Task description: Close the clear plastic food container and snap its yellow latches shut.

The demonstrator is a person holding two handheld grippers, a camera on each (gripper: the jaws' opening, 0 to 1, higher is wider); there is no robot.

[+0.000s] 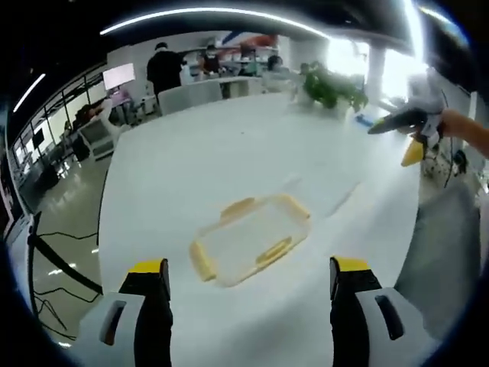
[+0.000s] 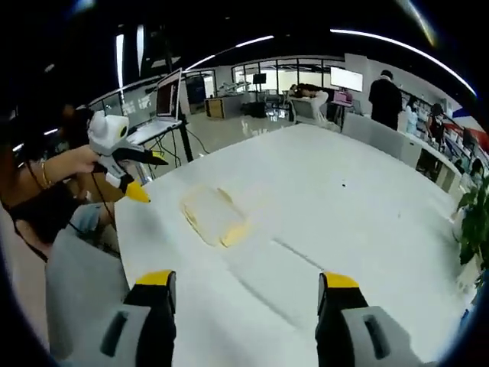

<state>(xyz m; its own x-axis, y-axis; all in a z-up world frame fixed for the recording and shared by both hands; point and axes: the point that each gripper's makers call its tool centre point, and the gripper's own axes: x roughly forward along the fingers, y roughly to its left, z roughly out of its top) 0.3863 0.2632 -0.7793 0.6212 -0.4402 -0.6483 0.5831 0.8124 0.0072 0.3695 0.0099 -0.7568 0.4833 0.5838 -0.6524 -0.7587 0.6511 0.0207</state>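
The clear plastic container [image 1: 252, 241] lies flat on the white table [image 1: 229, 145], with yellow latches [image 1: 273, 251] along its sides. Whether they are snapped down is too blurred to tell. My left gripper [image 1: 250, 267] hangs just short of it, jaws wide apart and empty. The right gripper [image 1: 412, 134] is held in a hand at the far right, off the table's edge. In the right gripper view the container [image 2: 214, 214] sits near the table's left edge, well ahead of my open right gripper [image 2: 246, 280]. The left gripper [image 2: 126, 164] hovers left of it.
A potted plant [image 1: 332, 86] stands at the table's far end, with chairs and people behind it. A person's grey-clad leg [image 1: 443, 245] is beside the table. A laptop [image 2: 168, 95] sits on another desk. The plant [image 2: 474, 214] is at the right edge.
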